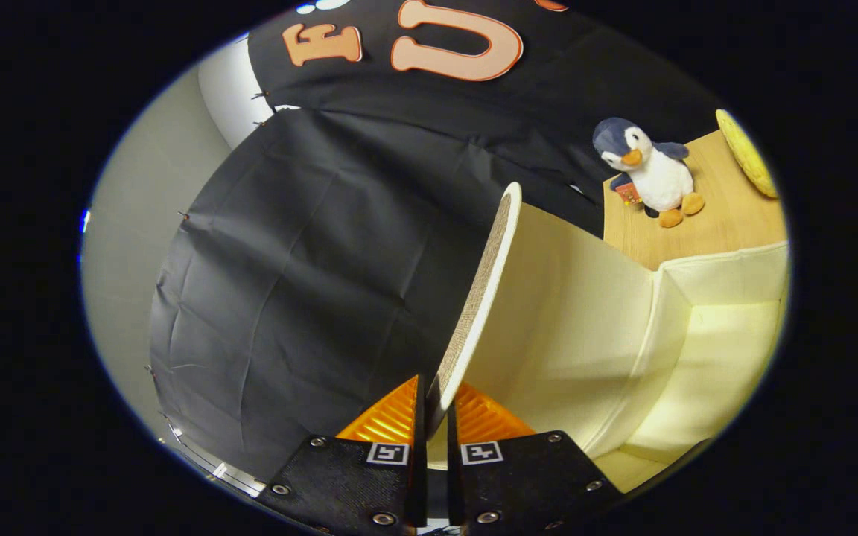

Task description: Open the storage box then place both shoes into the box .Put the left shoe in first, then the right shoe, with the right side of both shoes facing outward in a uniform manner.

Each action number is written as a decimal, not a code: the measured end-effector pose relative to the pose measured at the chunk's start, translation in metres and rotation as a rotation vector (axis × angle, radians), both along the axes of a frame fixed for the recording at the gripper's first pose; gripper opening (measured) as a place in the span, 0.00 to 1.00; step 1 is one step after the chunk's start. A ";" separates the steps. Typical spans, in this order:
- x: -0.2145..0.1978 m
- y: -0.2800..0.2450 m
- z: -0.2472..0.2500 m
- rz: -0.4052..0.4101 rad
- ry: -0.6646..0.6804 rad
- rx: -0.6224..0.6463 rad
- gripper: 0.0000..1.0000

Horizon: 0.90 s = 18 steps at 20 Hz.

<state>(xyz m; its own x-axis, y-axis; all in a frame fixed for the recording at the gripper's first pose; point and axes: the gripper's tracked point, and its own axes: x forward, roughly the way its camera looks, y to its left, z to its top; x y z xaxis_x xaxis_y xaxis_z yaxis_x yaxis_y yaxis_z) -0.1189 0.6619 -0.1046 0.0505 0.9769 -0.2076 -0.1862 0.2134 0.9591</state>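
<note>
Gripper (435,417) fingers nearly closed, pinching thin edge of cream fabric-covered lid (485,290) with woven outer face, raised upright over cream storage box (712,350); looks light, stiff panel, hinged; edge grip suits; soft box walls likely flex

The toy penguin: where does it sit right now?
The toy penguin sits on the wooden surface beyond the open storage box, whose lid the gripper pinches.

The storage box (697,350) floor and far side are cut off.
</note>
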 end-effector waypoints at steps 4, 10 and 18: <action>0.000 0.031 -0.008 0.008 -0.017 -0.102 0.17; 0.006 -0.024 -0.043 -0.010 -0.148 -0.278 0.74; 0.036 -0.216 -0.084 -0.173 -0.250 -0.540 0.92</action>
